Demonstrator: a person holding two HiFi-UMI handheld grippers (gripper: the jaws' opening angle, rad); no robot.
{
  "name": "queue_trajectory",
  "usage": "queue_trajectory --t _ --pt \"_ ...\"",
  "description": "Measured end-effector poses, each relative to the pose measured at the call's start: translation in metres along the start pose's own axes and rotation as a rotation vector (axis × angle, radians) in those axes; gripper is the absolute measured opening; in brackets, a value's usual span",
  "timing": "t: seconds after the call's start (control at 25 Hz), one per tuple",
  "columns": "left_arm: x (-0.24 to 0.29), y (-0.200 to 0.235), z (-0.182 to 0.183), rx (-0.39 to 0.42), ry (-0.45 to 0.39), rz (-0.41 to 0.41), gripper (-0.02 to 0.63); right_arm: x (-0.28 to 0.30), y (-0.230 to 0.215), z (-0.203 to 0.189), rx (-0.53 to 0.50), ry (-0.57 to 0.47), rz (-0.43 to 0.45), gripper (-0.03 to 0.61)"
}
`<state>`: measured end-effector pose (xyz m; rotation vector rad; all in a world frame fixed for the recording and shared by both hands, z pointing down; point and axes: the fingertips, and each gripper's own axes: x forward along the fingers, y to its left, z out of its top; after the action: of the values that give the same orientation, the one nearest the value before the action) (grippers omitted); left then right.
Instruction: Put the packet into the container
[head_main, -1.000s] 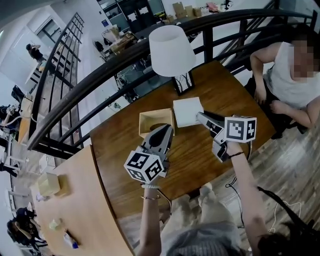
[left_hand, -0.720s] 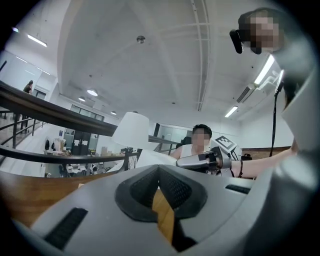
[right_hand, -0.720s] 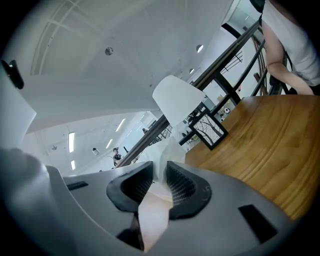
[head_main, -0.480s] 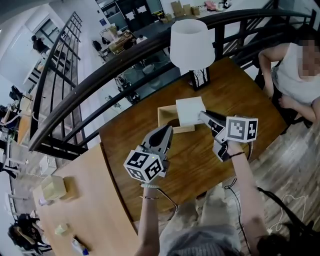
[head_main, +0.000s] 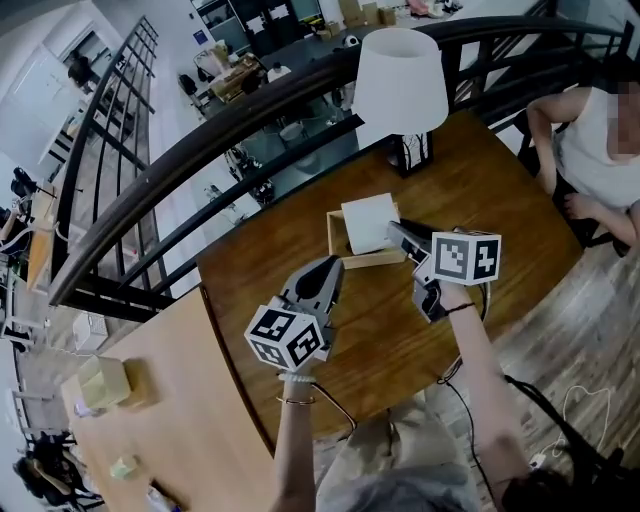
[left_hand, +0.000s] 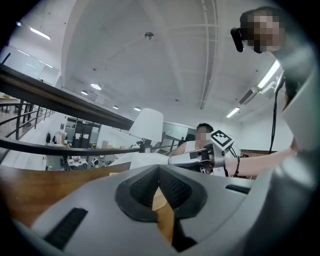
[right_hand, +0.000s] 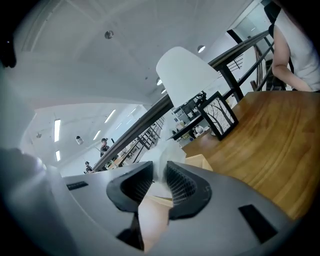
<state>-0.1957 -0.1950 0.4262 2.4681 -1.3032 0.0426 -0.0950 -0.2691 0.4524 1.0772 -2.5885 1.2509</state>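
The right gripper (head_main: 392, 228) clamps the white packet (head_main: 368, 222) by its near edge above the container (head_main: 372, 261), toward the table's (head_main: 480, 190) far edge; the packet appears light, soft and crushable, and the left gripper (head_main: 325, 270) hovers closed and empty.

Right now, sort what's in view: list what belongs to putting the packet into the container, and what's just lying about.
Job in hand: white packet, pinched in the right claw; open wooden container.

Just lying about: table lamp; left claw, shut and empty; seated person.
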Motion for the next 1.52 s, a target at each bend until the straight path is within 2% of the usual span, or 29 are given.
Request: queue_trajectory --t 0.24,0.48,0.8,1.08,1.52 --pt "0.001 0.007 -0.006 -0.014 0.012 -0.002 0.005 0.020 -0.006 -0.017 -0.082 0.047 -0.083 0.100" --pt "-0.002 0.013 -0.012 -0.025 0.015 0.002 0.005 0.030 -0.008 -0.018 -0.088 0.017 -0.116 0.100" --pt "0.002 0.022 -0.016 -0.033 0.020 -0.003 0.005 0.044 -0.012 -0.030 -0.180 0.039 -0.198 0.100" --pt "0.013 0.013 -0.019 -0.035 0.034 -0.024 0.005 0.049 -0.017 -0.040 -0.294 0.130 -0.279 0.100" --pt "0.018 0.013 -0.027 -0.040 0.048 -0.038 0.005 0.056 -0.024 -0.053 -0.358 0.309 -0.321 0.101"
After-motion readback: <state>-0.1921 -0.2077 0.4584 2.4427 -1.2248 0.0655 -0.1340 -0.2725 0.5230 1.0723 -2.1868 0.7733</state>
